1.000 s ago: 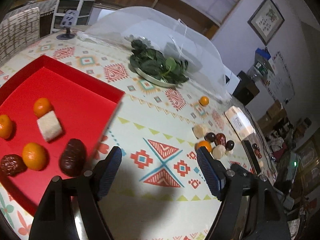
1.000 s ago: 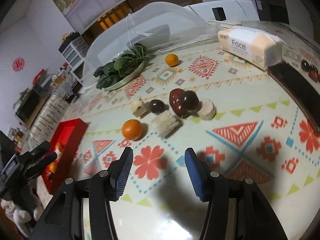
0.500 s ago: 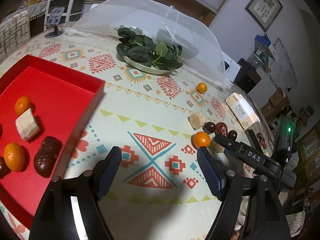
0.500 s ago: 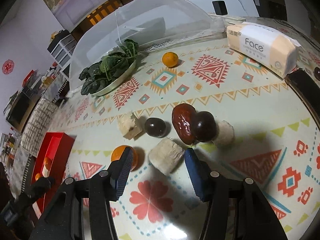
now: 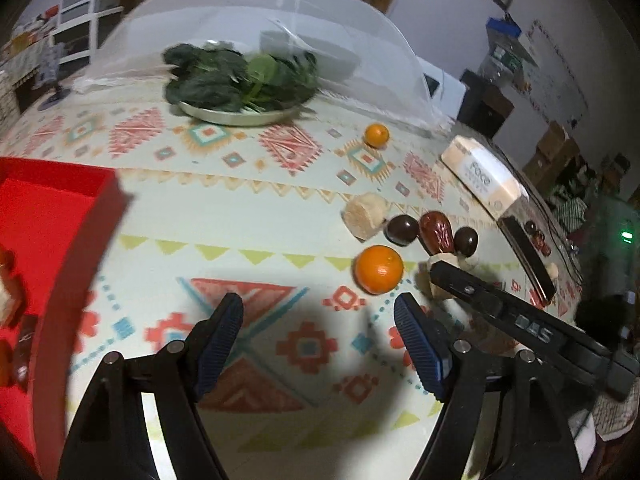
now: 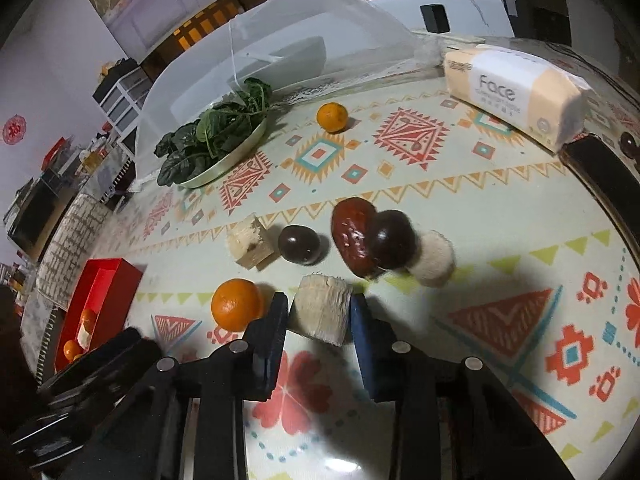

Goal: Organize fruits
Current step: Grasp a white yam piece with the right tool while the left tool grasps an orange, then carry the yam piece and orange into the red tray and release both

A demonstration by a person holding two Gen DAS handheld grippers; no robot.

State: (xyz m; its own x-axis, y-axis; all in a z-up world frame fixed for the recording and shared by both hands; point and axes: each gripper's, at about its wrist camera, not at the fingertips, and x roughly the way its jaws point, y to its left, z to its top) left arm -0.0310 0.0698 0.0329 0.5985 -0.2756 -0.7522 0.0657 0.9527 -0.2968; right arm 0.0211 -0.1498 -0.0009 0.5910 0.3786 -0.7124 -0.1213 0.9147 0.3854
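Observation:
My right gripper (image 6: 320,312) has its jaws closed in around a pale sugarcane piece (image 6: 322,309) lying on the patterned tablecloth; both pads touch its sides. Beside it lie an orange (image 6: 237,303), another cane block (image 6: 251,246), two dark plums (image 6: 299,244) (image 6: 391,239), a red date (image 6: 354,236) and a round cane slice (image 6: 432,258). A second orange (image 6: 332,117) sits farther back. My left gripper (image 5: 318,314) is open and empty above the cloth, left of the near orange (image 5: 379,269). The red tray (image 5: 56,224) with fruit is at the left.
A plate of green leaves (image 5: 240,80) stands under a clear mesh dome (image 5: 256,28) at the back. A tissue pack (image 6: 516,94) lies at the right, with a dark flat device (image 6: 604,176) near the table's edge. The right gripper's arm (image 5: 520,324) crosses the left wrist view.
My right gripper moved forward to the cane piece and narrowed its jaws onto it. My left gripper swung right, away from the tray, toward the loose fruit.

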